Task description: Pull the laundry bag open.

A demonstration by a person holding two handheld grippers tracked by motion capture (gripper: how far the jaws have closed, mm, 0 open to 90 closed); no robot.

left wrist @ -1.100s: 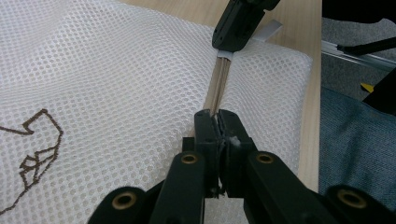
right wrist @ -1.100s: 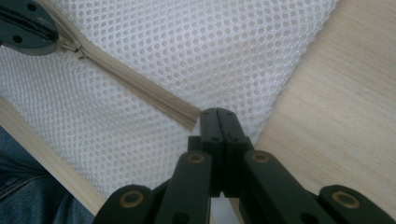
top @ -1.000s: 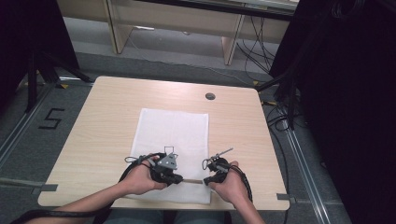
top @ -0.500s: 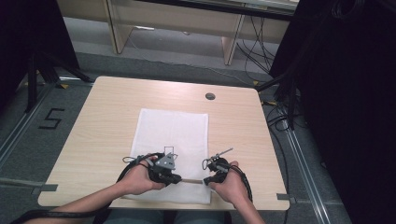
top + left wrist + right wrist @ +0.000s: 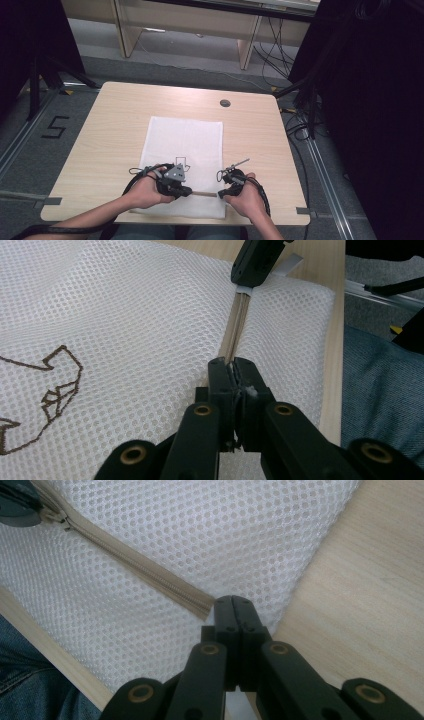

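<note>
Nothing has visibly shifted since the earlier frames: your left gripper (image 5: 186, 190) stays clamped on the beige zipper (image 5: 236, 325) of the white mesh laundry bag (image 5: 185, 150), probably on its slider. Your right gripper (image 5: 223, 192) stays pinched on the zipper's end. That zipper runs left to right along the bag's near edge, on the pale wooden table (image 5: 115, 120) before you.

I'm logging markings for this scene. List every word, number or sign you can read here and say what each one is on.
"5": marked in black on the grey floor, left of the table.
The brown outline drawing stitched on the white mesh bag is a figure, not letters; nothing to read there.
No other words, labels or brands can be read.
</note>
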